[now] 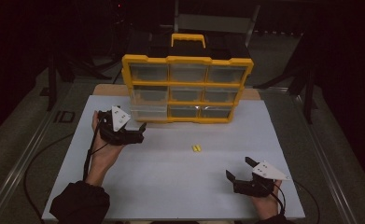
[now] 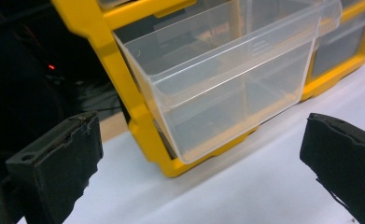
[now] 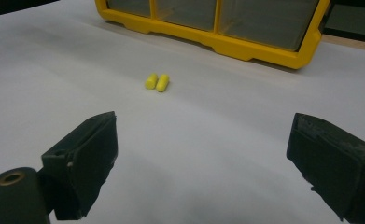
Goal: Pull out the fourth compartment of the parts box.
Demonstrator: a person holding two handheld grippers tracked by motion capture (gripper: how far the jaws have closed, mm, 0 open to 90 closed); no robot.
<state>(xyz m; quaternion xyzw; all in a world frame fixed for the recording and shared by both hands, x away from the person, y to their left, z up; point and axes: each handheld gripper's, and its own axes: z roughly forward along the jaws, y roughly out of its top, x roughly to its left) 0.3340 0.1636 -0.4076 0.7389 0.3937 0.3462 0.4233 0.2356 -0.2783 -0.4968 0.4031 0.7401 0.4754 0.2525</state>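
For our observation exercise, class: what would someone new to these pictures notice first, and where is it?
The big yellow-framed organiser with clear plastic drawers stands at the far edge of the white table. Its bottom-left clear drawer is pulled out, just ahead of the open left gripper. Two small yellow cylinders lie side by side mid-table, ahead of the open right gripper.

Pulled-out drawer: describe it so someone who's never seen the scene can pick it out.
Find the yellow-framed organizer standing at the far side of the white table, three rows of clear drawers. Go to the bottom row, leftmost slot, just in front of the open left gripper. That clear drawer is pulled out of the frame and looks empty; its neighbours sit flush.
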